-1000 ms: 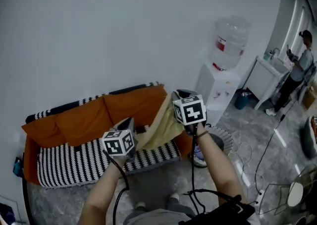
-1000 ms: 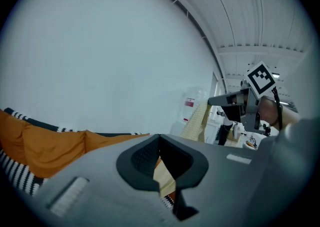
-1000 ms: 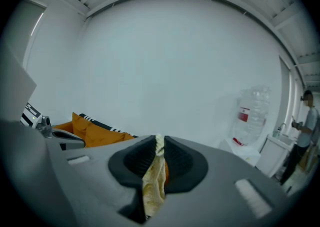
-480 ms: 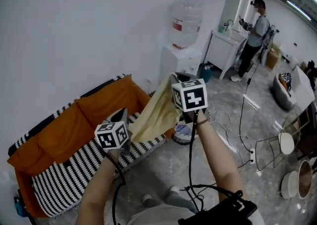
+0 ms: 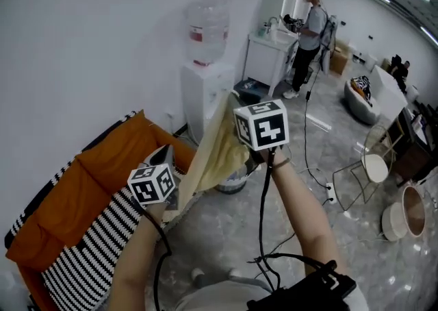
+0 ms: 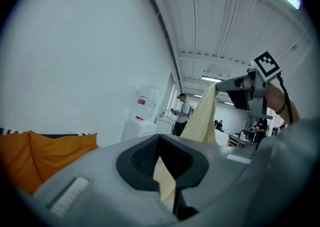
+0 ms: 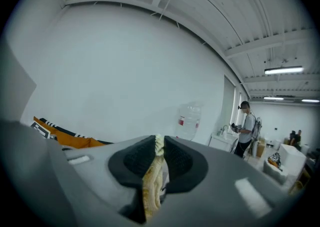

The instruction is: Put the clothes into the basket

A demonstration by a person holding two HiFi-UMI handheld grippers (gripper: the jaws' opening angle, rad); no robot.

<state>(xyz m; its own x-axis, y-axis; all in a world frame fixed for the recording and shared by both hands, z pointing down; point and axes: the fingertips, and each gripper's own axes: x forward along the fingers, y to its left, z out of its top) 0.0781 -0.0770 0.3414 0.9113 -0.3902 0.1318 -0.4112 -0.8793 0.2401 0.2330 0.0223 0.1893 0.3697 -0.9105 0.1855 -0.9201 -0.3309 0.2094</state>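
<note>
Left hand-held gripper (image 6: pixel 165 173): I am pinching the lower edge of the pale yellow cloth (image 6: pixel 202 116), with the jaws closed on the fabric.
Right hand-held gripper (image 7: pixel 156 158): I am clamping a bunched fold of the same cloth, with the jaws nearly together on it and held higher than the left.
Cloth: it is hanging in the air as a slanted sheet between my two grips, beside the end of the orange sofa (image 5: pixel 102 166), and is not yet in any basket.
Basket (image 5: pixel 233 181): I am taking the round thing on the floor, half hidden behind the cloth, to be it, though I cannot be sure.
Doing it well: I am planning to carry both grips over the rim and lower the slack inside first. I will open the jaws only once most of the cloth is in.
Risk: I am watching for the hem draping outside the rim.
</note>
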